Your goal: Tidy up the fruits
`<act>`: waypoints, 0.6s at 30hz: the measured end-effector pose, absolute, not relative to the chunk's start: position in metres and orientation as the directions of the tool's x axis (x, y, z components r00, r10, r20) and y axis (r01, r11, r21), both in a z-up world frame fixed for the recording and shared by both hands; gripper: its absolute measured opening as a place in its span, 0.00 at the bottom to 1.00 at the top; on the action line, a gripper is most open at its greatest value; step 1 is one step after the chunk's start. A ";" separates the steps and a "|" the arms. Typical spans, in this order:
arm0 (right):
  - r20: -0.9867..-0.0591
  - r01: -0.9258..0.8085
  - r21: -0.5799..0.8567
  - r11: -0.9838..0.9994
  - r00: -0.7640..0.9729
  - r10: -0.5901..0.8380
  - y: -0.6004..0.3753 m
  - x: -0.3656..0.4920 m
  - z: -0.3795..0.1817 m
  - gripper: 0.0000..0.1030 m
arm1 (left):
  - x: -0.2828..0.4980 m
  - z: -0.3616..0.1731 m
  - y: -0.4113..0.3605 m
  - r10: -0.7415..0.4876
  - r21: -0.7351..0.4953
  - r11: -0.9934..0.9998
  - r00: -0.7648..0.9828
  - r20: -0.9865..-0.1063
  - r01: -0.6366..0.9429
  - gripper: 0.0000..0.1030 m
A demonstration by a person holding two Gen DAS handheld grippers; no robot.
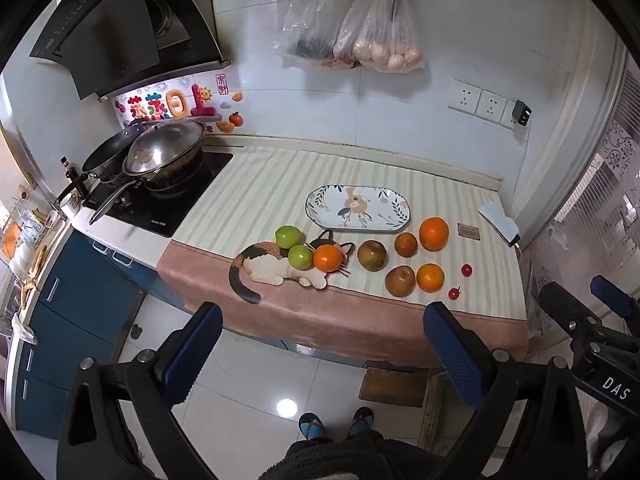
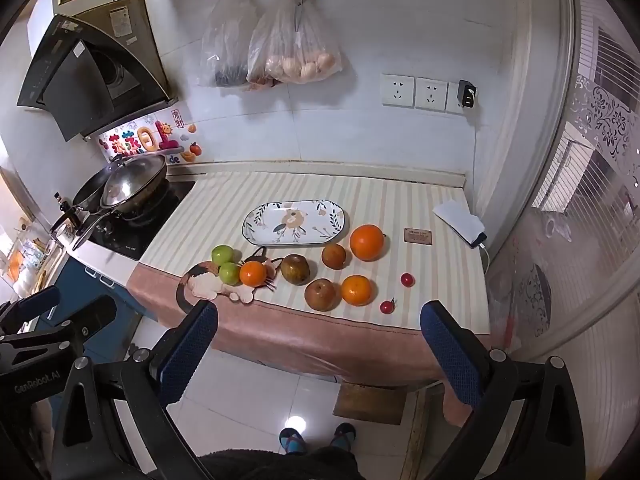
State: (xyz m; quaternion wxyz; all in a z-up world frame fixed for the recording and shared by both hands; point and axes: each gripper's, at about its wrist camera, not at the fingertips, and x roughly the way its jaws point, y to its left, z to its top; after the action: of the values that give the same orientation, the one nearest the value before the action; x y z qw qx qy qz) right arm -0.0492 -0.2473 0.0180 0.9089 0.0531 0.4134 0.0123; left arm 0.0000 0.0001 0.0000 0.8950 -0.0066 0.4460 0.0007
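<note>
Fruits (image 2: 320,276), orange, green, brown and red, lie beside plate (image 2: 294,222)

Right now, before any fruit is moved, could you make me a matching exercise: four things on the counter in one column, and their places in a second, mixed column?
Things:
1. plate
2. green apples
3. cherry tomatoes
4. phone

Places:
A. on the cat picture, beside an orange
B. at the counter's right edge, under a white paper
C. behind the fruit, nearer the wall
D. right of all the oranges

Pairs: 1-C, 2-A, 3-D, 4-B
</note>
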 end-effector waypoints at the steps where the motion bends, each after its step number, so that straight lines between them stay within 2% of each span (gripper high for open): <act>1: -0.752 0.023 0.102 0.994 0.657 0.062 -0.247 -0.049 0.018 1.00 | 0.000 0.000 0.000 -0.003 -0.010 1.000 0.600 -0.800 -0.008 1.00; 18: -0.749 0.024 0.115 0.993 0.658 0.071 -0.247 -0.043 0.018 1.00 | 0.001 0.001 0.004 0.000 -0.004 1.000 0.609 -0.793 -0.006 1.00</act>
State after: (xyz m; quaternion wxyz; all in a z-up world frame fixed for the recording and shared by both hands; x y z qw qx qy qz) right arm -0.0430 -0.2465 0.0177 0.9088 0.0574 0.4131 0.0128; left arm 0.0012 0.0036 0.0013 0.8968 -0.0032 0.4423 0.0015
